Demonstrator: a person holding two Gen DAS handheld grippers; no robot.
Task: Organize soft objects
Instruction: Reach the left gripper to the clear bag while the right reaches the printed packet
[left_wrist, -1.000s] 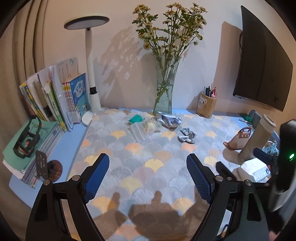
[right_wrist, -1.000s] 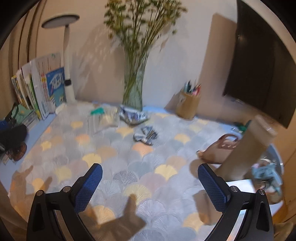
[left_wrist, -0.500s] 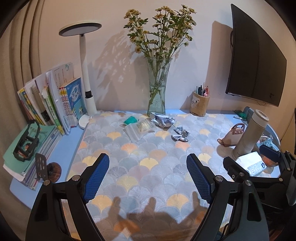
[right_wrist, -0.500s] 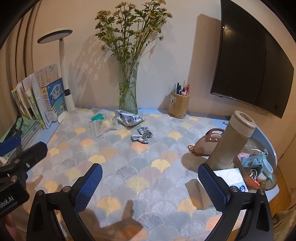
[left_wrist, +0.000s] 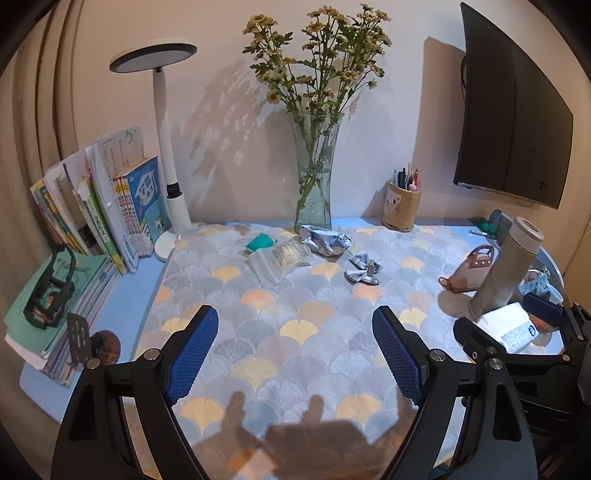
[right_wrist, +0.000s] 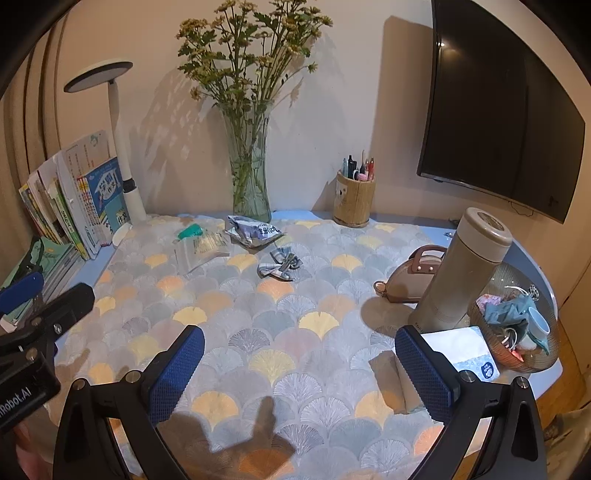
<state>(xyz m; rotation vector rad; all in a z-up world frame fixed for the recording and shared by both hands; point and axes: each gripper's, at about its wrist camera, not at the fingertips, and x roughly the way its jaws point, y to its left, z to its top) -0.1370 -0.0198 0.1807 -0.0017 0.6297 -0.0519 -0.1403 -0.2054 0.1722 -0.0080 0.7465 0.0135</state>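
Both my claws hover over the near edge of the table mat (left_wrist: 295, 332), nothing held. My left gripper (left_wrist: 295, 354) gapes wide, my right gripper (right_wrist: 299, 373) too. Soft stuff sits far back near the vase (left_wrist: 314, 177): foil packet (left_wrist: 325, 240), clear bag (left_wrist: 280, 258), green lump (left_wrist: 260, 242), plaid bow (left_wrist: 364, 269) just right of them.

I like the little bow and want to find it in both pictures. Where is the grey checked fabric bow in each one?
Left wrist view: the grey checked fabric bow lies right of centre on the scallop-patterned table mat.
Right wrist view: the bow lies near the middle, a little left.
Shared landmark: the crumpled silver foil packet sits just behind the bow, by the glass flower vase.
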